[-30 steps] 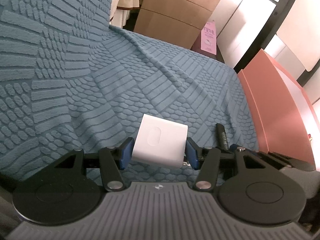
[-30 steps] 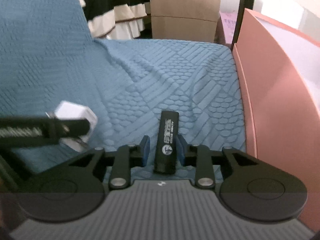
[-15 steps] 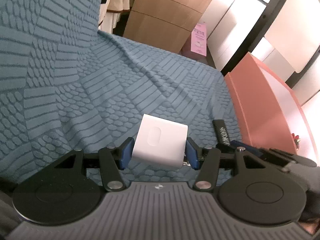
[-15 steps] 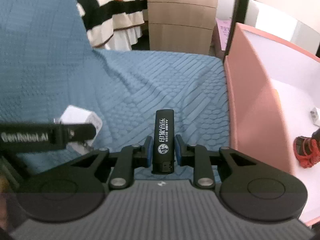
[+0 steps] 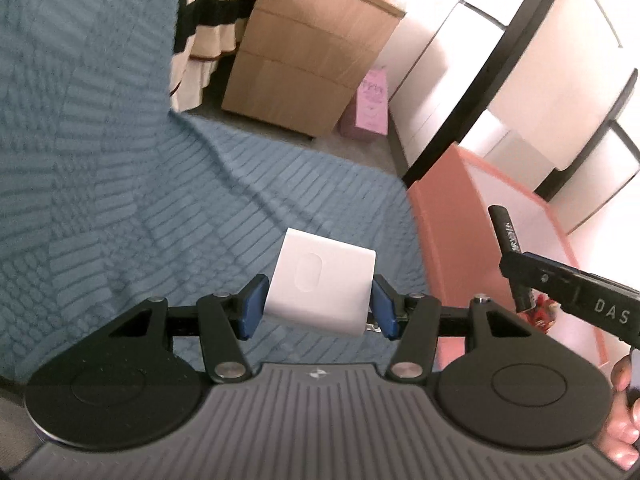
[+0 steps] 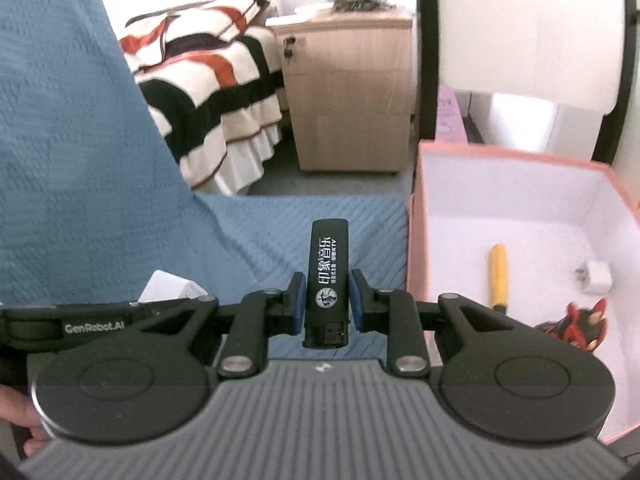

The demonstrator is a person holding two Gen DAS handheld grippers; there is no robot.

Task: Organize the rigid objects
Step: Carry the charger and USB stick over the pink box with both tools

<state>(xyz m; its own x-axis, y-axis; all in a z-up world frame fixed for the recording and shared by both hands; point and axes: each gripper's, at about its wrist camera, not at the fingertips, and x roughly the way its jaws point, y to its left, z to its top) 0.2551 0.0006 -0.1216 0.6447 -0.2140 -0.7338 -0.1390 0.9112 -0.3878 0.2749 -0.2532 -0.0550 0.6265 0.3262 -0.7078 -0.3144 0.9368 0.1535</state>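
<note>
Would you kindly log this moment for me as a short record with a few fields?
left gripper: shut on white charger block, lifted off the cover
right gripper: shut on black lighter, upright between the fingers
surface: blue textured cover
container: pink box, open top, white inside
in box: yellow stick, small white plug, red and black toy
background: wooden cabinet, striped bed
</note>
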